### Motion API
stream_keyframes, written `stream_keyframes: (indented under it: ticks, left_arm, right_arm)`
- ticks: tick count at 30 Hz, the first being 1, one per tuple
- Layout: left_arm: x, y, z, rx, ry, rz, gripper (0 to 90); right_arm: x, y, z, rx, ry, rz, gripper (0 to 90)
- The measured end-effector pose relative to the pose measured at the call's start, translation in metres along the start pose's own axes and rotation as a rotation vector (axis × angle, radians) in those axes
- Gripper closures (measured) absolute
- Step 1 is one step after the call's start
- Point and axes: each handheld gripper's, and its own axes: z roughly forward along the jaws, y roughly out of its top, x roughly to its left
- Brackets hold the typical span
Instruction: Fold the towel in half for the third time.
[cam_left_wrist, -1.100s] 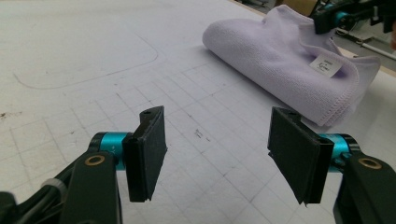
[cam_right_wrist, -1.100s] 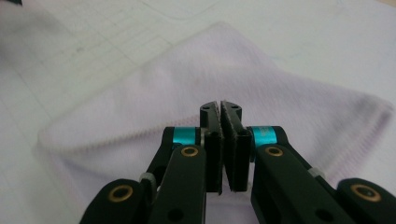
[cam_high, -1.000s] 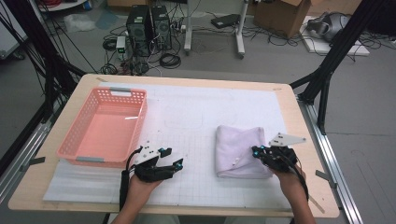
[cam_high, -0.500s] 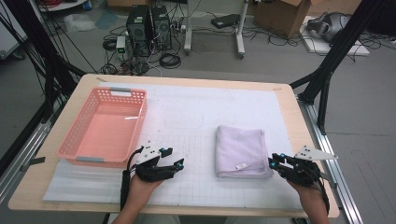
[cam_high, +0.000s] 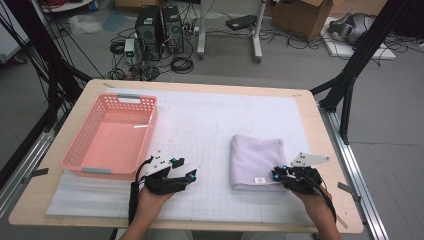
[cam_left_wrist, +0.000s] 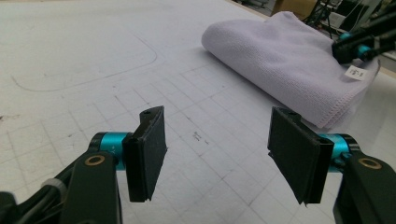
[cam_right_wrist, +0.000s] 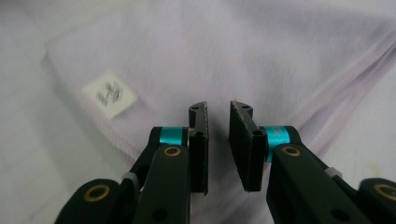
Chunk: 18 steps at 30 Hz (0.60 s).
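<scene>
Right gripper at the folded towel's near corner; left gripper idle on the mat.

High view: lilac towel (cam_high: 257, 161) lies folded right of centre on the white mat (cam_high: 200, 125), pink basket (cam_high: 112, 137) at left. Right gripper (cam_high: 278, 175), lower right, points left at the towel's lower right corner beside its label (cam_right_wrist: 109, 94); jaws have just been closing, a narrow gap remains, nothing pinched. Left gripper (cam_high: 184, 168), lower centre, rests level with jaws spread wide and empty.

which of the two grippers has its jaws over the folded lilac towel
The right gripper: its narrowly parted jaws hang over the folded lilac towel's near corner, beside the white label. The left gripper, jaws wide open, sits over bare white mat.
</scene>
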Motion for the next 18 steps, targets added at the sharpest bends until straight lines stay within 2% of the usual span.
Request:
stream_keyframes:
  ticks: [3,5,8,10,12,14,15,16,18]
  left_arm:
    - [0.001,0.001,-0.001,-0.002,0.001,0.0,37.2]
    - [0.0,0.001,-0.001,-0.003,0.003,0.0,37.2]
    - [-0.001,0.001,0.0,-0.003,0.0,0.0,37.2]
    - [-0.001,0.001,0.0,-0.001,0.001,0.002,37.3]
    - [-0.002,0.001,0.001,0.002,-0.002,0.002,37.2]
    - [-0.001,0.001,0.001,0.003,-0.001,0.002,37.2]
    - [-0.001,0.001,0.001,0.0,-0.001,0.0,37.2]
    - [-0.001,0.001,0.001,0.001,-0.002,0.0,37.3]
    - [0.0,0.0,0.0,0.002,0.001,0.001,37.2]
  right_arm:
    - [0.005,-0.015,-0.009,0.017,0.003,-0.015,77.6]
    - [0.004,-0.023,-0.016,0.005,0.005,0.0,77.5]
    - [-0.001,-0.025,-0.025,-0.049,-0.007,0.064,72.9]
    - [-0.008,-0.023,-0.029,-0.092,-0.044,0.137,68.1]
    - [-0.015,-0.019,-0.027,-0.094,-0.088,0.189,65.3]
    - [-0.02,-0.014,-0.018,-0.074,-0.099,0.228,61.3]
    - [-0.022,-0.012,-0.012,-0.056,-0.089,0.245,61.5]
    - [-0.021,-0.011,-0.006,-0.033,-0.082,0.251,65.9]
    - [-0.022,-0.01,0.002,-0.009,-0.058,0.262,80.6]
